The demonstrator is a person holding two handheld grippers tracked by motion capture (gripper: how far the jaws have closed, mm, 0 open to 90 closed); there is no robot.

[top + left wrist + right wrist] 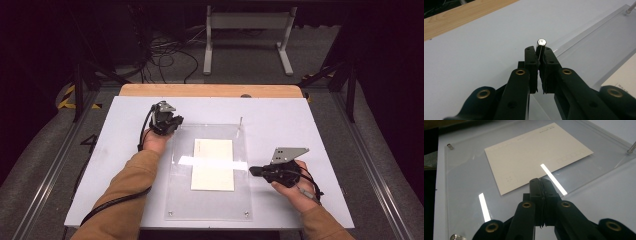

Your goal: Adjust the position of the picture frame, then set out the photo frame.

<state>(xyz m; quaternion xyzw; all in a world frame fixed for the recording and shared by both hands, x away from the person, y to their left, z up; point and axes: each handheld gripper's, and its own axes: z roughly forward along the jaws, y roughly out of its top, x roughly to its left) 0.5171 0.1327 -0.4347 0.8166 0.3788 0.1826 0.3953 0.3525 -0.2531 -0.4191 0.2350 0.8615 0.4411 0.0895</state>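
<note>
Helper: What have you got hold of?

Me: My left gripper (539, 51) has its fingers (531, 60) pinched tight on the silver pin (541, 43) at the far left corner of the clear plate (210, 200). My right gripper (540, 181) is fully closed with nothing between its fingers. Its tip sits over the plate's right edge, just short of the card (534, 155).

Helper: Is the pin out of its hole?

Me: I can't tell. My fingers hide its foot.

Helper: So how do you handle it well?

Me: I'd take it straight along its own axis with no sideways lean, so it doesn't bind in the plate or drag the corner up. The grip is below the head, which should keep it from slipping. I'd press lightly with the right tip to pin the plate flat and keep the card from creeping.

Helper: Room to move?

Me: Plenty. There is bare desk (300, 125) to the left of the plate and beyond it, up to the wooden strip (210, 90). The far right pin (241, 120) stands tall and is well away from my left hand. The near corner studs (170, 213) sit low, toward me
</note>
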